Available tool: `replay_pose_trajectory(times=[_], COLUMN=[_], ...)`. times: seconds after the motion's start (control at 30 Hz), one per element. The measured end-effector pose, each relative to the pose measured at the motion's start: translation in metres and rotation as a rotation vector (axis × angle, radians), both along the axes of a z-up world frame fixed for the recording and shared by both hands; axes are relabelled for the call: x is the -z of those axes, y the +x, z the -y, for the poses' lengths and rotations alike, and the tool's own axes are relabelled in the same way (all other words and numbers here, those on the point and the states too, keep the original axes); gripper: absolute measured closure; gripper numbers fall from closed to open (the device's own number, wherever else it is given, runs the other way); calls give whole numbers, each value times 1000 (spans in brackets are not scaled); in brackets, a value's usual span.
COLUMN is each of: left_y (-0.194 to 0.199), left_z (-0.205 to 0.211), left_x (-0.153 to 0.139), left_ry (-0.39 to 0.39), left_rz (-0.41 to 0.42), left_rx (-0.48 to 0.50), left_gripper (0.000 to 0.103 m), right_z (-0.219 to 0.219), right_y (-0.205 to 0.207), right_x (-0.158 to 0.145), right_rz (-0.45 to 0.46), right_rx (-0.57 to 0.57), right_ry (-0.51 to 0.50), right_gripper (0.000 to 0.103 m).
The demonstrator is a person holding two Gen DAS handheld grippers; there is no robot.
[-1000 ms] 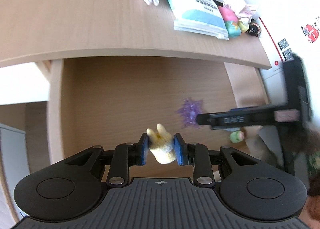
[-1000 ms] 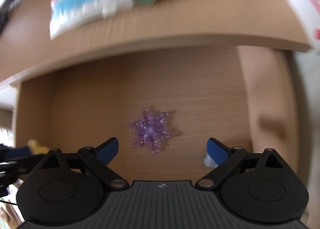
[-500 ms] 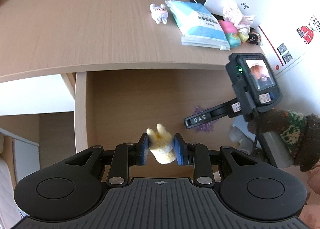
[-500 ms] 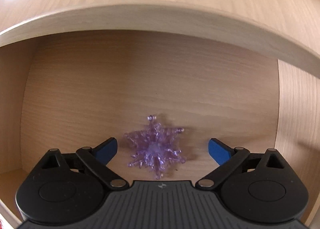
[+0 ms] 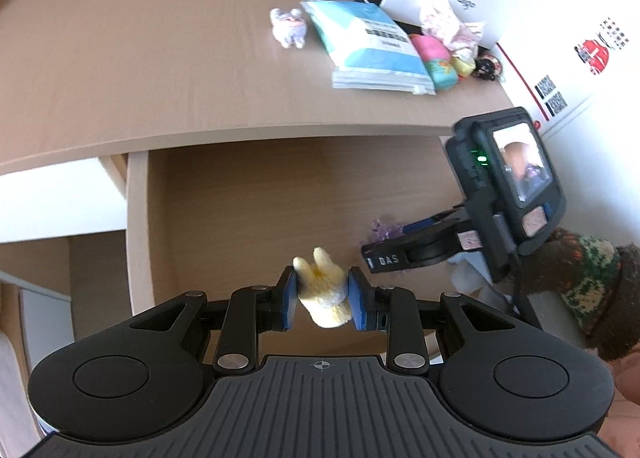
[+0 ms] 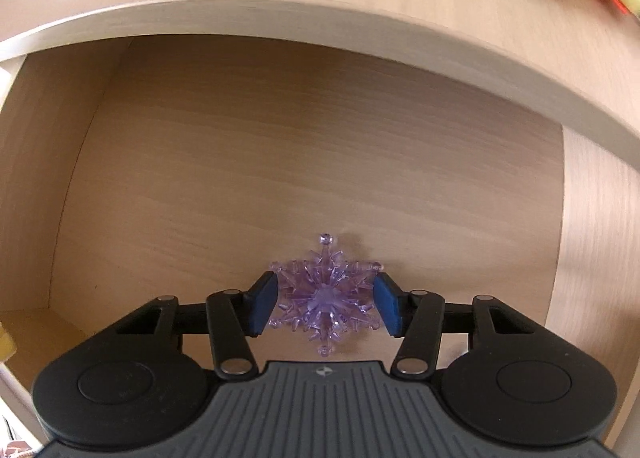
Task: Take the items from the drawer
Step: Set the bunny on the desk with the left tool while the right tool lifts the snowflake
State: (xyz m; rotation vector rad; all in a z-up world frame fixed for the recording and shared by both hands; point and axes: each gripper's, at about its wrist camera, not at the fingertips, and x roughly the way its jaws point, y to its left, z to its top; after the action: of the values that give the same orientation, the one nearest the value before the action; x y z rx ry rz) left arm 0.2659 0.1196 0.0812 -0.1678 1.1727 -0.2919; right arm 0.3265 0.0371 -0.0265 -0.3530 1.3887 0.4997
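Your right gripper (image 6: 326, 304) was closing on the purple snowflake (image 6: 325, 294), flat on the drawer (image 6: 280, 146) floor near the front; likely stiff, light, brittle (tips could snap), so squeeze across the middle. Your left gripper (image 5: 322, 300) stayed clamped on a soft yellow toy (image 5: 324, 294).

you have two hand-held grippers: the left hand-held gripper (image 5: 322, 294) and the right hand-held gripper (image 6: 326, 300). there is one open drawer (image 6: 280, 146) under one desk (image 5: 140, 66). you can count one yellow plush bunny (image 5: 324, 292), one purple crystal snowflake (image 6: 326, 294), one small white plush toy (image 5: 289, 27), one blue-and-white packet (image 5: 370, 44), and one cluster of colourful toys (image 5: 448, 50) too jumbled to count.
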Motion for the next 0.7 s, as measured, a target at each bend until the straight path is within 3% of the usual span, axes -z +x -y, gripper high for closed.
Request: replay_pose_trajectory(times=[0.27,0.43,0.7], left_y=[5,19,82], left_z=[24,23,-10], left_x=[0,3,-38], left_ry=[-3,-76,-139], left_rz=[-2,-23,228], left_rx=[93,88,-84], left_gripper=[73,73,73], right_z=[40,62,98], right_y=[-24,-47,-68], right_x=[-52,-92,-127], right_rz=[70,151,248], right_rx=[109,158,244], right_ry=[113,176,237], right_gripper=[50,50,50])
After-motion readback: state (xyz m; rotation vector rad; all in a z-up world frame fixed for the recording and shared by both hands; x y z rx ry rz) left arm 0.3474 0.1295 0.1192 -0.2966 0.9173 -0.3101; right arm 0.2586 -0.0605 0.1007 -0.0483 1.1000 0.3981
